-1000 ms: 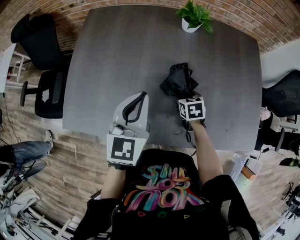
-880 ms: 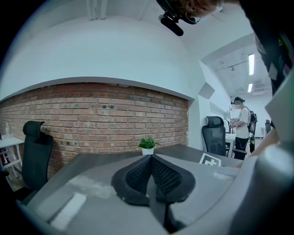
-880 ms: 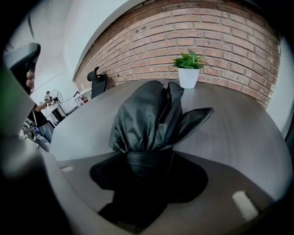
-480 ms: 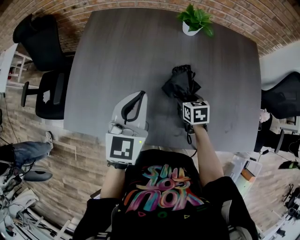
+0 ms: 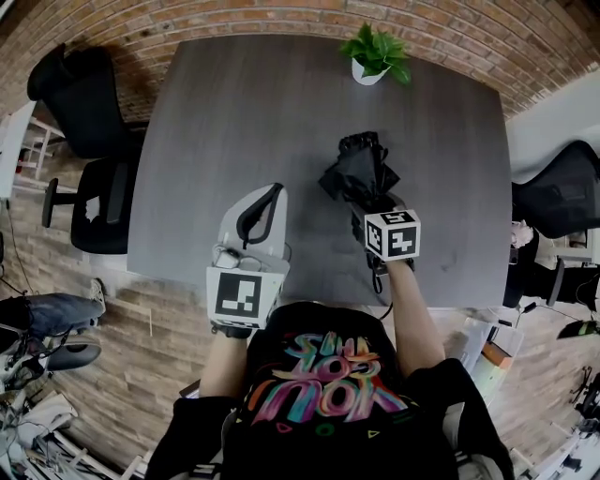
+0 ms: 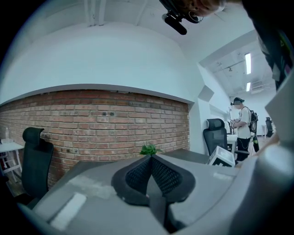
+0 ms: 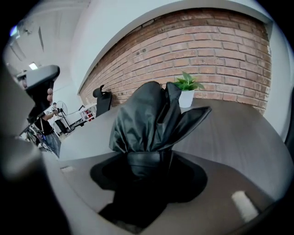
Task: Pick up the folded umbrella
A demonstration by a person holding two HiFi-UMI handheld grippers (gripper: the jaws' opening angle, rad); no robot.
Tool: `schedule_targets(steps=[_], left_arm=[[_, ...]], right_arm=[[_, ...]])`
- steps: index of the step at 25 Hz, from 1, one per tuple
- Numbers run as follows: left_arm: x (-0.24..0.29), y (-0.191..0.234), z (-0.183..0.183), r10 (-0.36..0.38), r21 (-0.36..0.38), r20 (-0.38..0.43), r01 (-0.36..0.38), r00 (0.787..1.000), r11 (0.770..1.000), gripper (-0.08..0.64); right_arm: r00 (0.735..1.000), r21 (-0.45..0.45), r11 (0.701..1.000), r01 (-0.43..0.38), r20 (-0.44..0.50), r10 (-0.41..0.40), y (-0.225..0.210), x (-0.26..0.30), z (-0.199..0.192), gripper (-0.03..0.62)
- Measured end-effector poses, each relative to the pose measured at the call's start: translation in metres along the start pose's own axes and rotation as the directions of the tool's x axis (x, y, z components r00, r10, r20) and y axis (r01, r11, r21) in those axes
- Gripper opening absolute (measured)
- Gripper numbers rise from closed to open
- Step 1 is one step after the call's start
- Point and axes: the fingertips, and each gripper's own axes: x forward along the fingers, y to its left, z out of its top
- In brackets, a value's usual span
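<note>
Pot [image 5: 363, 73]: plant [image 5: 377, 47]. Right claw [image 7: 147, 161] seemingly grips umbrella [image 7: 148, 117].

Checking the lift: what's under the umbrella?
Only grey table shows beneath the umbrella. The right gripper covers its handle end; any gap below can't be seen.

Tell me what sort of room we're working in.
Most likely an office or meeting room: a large grey table, black swivel chairs beside it, and a brick wall behind.
</note>
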Motion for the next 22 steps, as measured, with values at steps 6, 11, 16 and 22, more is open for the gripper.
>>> schedule_targets(steps=[6, 11, 16, 22], left_arm=[[0.005, -0.005, 0.014, -0.009, 0.018, 0.034, 0.008, 0.999, 1.0, 0.0], [0.012, -0.009, 0.026, -0.021, 0.03, 0.057, 0.019, 0.998, 0.999, 0.0], [0.018, -0.014, 0.039, -0.034, 0.04, 0.084, 0.031, 0.996, 0.999, 0.001], [0.024, -0.014, 0.05, -0.043, 0.05, 0.106, 0.038, 0.993, 0.998, 0.0]], right_arm=[[0.994, -0.019, 1.0, 0.0, 0.106, 0.002, 0.001, -0.031, 0.034, 0.245], [0.977, -0.033, 0.999, -0.019, 0.211, 0.026, 0.003, -0.062, 0.066, 0.245], [0.949, -0.053, 0.998, -0.028, 0.313, 0.044, 0.004, -0.096, 0.094, 0.245], [0.897, -0.079, 0.997, -0.01, 0.439, 0.043, 0.007, -0.137, 0.124, 0.245]])
